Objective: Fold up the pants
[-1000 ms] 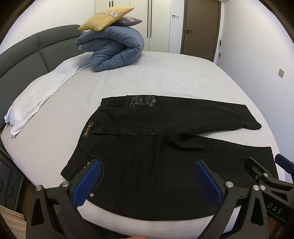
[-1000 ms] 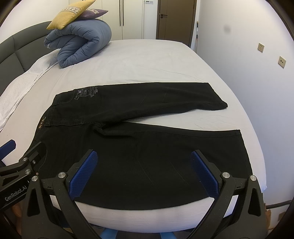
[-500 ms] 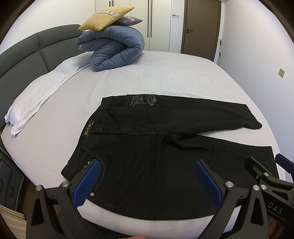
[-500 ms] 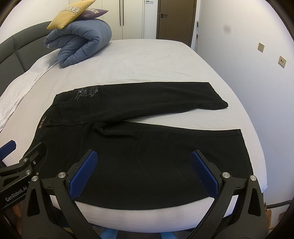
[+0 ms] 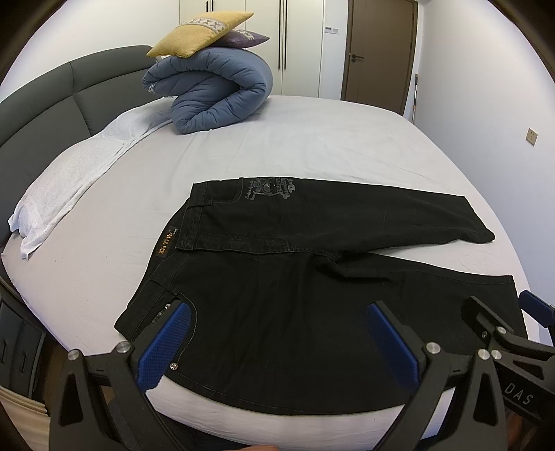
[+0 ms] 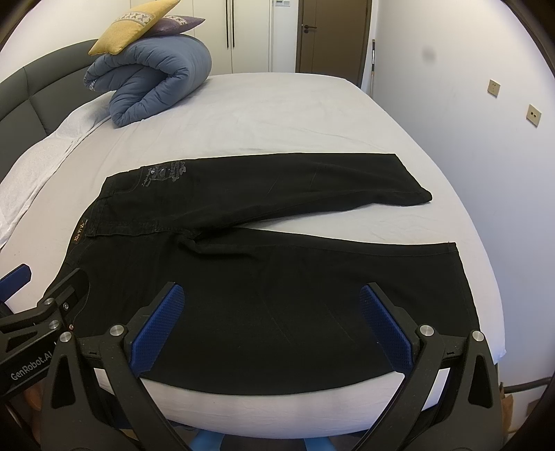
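Observation:
Black pants [image 5: 284, 277] [image 6: 270, 249] lie flat on the bed, waistband to the left, both legs spread toward the right in a narrow V. The near leg reaches the bed's front edge. My left gripper [image 5: 277, 319] hovers open above the front edge near the waist and near pocket, nothing between its blue pads. My right gripper [image 6: 270, 298] is open too, above the middle of the near leg. Each gripper shows at the edge of the other's view: the right one [image 5: 513, 333], the left one [image 6: 38, 305].
A rolled blue duvet [image 5: 211, 93] with a yellow cushion [image 5: 197, 33] and a purple one sits at the far left of the bed [image 5: 329, 145]. A white towel [image 5: 73, 173] lies along the grey headboard [image 5: 38, 104]. A wall runs on the right, a door at the back.
Almost nothing differs. Both grippers stay open and hover in the same spots; the pants have not moved.

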The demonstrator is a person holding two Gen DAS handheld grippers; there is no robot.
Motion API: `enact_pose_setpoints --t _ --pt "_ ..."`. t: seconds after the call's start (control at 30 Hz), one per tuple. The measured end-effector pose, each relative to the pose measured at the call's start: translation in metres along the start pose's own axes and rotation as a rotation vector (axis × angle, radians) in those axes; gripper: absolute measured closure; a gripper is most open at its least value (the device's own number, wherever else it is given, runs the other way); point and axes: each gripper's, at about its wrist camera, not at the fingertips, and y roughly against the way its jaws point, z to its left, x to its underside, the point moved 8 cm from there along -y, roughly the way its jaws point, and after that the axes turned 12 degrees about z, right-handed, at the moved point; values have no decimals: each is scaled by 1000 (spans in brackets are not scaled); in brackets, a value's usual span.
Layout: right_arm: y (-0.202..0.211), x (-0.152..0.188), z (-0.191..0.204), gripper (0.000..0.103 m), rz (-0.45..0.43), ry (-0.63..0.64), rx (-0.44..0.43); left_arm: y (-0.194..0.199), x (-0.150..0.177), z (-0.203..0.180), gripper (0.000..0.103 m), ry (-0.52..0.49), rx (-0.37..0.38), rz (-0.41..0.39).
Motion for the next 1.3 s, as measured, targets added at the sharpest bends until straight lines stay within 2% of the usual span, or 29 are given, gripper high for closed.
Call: enact_pose_setpoints --t 1.03,1.2,1.3 --pt "-3 0 5 0 8 13 -5 -7 3 5 0 0 8 12" --pt "-6 -7 5 0 7 38 -5 -12 -4 10 0 -6 3 10" --pt "-7 -19 7 0 -3 77 -38 -19 -18 14 0 -23 15 7"
